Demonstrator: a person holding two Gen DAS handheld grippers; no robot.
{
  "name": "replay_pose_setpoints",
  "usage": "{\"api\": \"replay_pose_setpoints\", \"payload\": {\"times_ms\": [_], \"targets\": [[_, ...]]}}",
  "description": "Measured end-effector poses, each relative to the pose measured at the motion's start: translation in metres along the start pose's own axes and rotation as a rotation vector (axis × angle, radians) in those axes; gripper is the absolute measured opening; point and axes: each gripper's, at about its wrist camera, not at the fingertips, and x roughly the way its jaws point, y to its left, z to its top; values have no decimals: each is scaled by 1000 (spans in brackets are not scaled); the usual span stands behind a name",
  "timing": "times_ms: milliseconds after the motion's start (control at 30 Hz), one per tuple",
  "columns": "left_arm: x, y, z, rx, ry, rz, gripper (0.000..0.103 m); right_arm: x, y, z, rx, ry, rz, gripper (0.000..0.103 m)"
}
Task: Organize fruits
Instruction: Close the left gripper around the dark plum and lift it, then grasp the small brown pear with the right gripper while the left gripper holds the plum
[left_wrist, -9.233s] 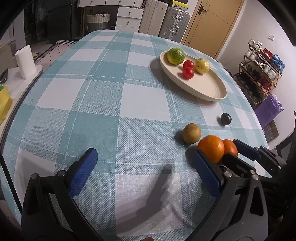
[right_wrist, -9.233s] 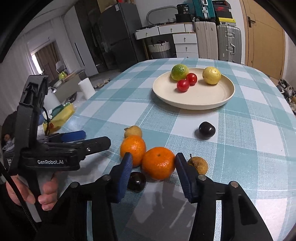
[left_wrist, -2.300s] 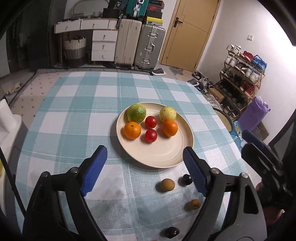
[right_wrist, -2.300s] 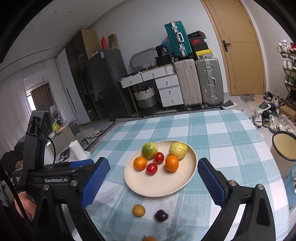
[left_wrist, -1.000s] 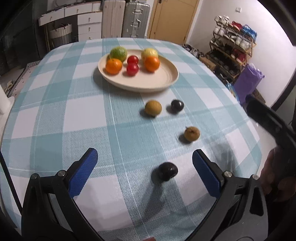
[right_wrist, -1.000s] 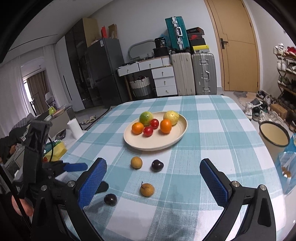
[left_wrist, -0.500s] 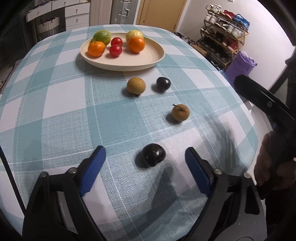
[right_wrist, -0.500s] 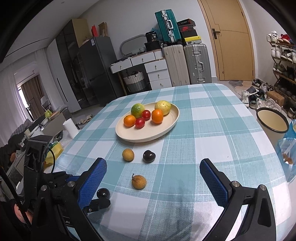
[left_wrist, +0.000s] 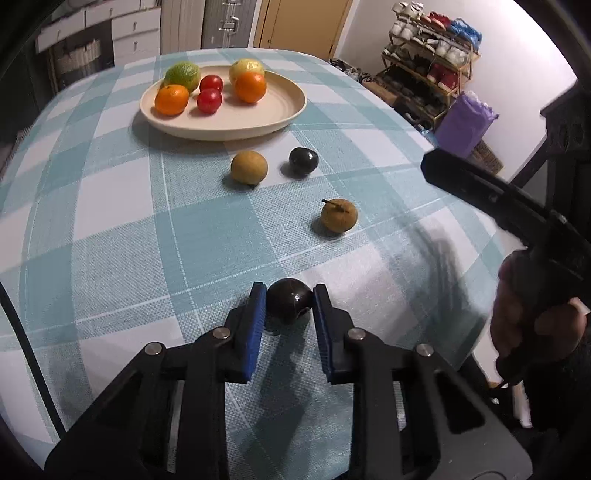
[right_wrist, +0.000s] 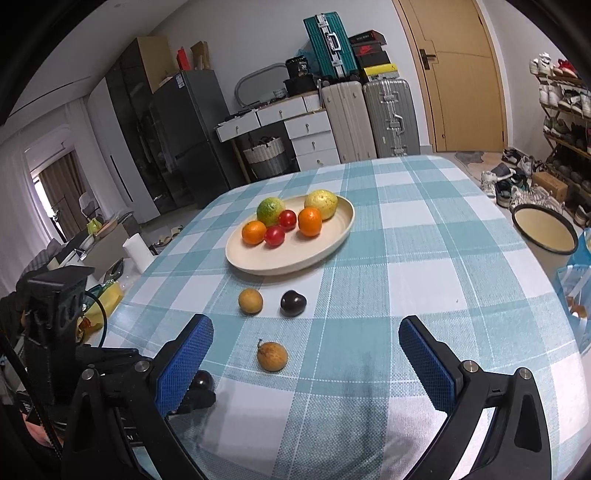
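Observation:
My left gripper (left_wrist: 289, 301) is shut on a dark plum (left_wrist: 288, 305) that rests on the checked tablecloth near the front edge; it also shows in the right wrist view (right_wrist: 202, 379). A brown stemmed fruit (left_wrist: 338, 215) (right_wrist: 272, 356), a round tan fruit (left_wrist: 249, 167) (right_wrist: 250, 301) and a second dark plum (left_wrist: 303, 159) (right_wrist: 293, 302) lie loose on the cloth. The cream plate (left_wrist: 273, 118) (right_wrist: 295, 264) holds two oranges, two red tomatoes, a green citrus and a yellow fruit. My right gripper (right_wrist: 304, 356) is open and empty above the brown stemmed fruit.
The table edge curves down close on the right, with a shoe rack (left_wrist: 428, 77) and a purple bag (left_wrist: 465, 123) beyond. A paper roll (right_wrist: 136, 253) stands left of the table. Suitcases (right_wrist: 369, 118) and drawers stand against the far wall.
My left gripper has moved forward and closed its fingers onto the near dark plum. The right gripper stays open and has dropped slightly toward the table.

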Motion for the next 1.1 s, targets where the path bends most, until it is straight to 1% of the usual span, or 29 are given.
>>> {"api": "replay_pose_setpoints", "payload": {"times_ms": [100,267,600,767,1100], "targets": [[-2,8,1,-29,-5,-28,22,3,-3,-2,14,11,9,103],[-9,16,3,-52,-34,-29,22,5,-3,-4,11,23,20,103],[-14,34,4,-104,-48,-44,22,17,2,-9,0,66,33,103],[-20,40,5,-109,-70,-47,22,22,5,-12,2,90,37,103],[-28,59,1,-145,-79,-47,22,37,21,-15,-49,129,31,102]]}}
